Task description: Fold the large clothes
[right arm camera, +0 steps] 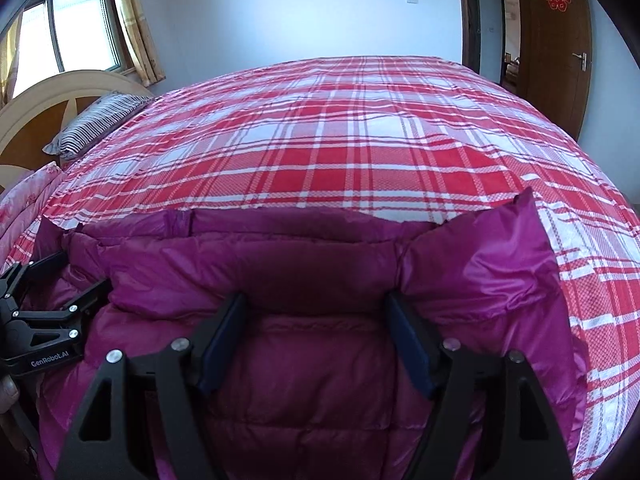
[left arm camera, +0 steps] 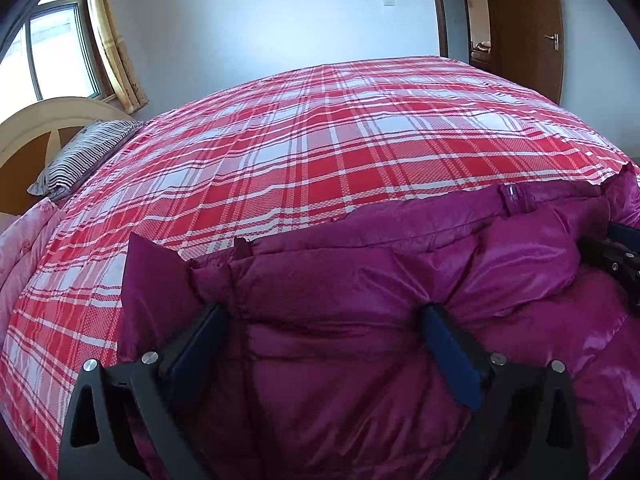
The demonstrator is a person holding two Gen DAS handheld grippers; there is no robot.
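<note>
A magenta puffer jacket lies bunched on the near part of a bed with a red and white plaid cover. My left gripper is open, its fingers wide apart with a thick fold of the jacket between them. My right gripper is also open, its fingers straddling a padded fold of the jacket. The left gripper shows at the left edge of the right wrist view, and the right gripper at the right edge of the left wrist view. The jacket's lower part is hidden below both views.
A striped pillow and a wooden headboard are at the far left. A pink quilt lies at the bed's left edge. A window with curtains is behind. A brown door stands at the far right.
</note>
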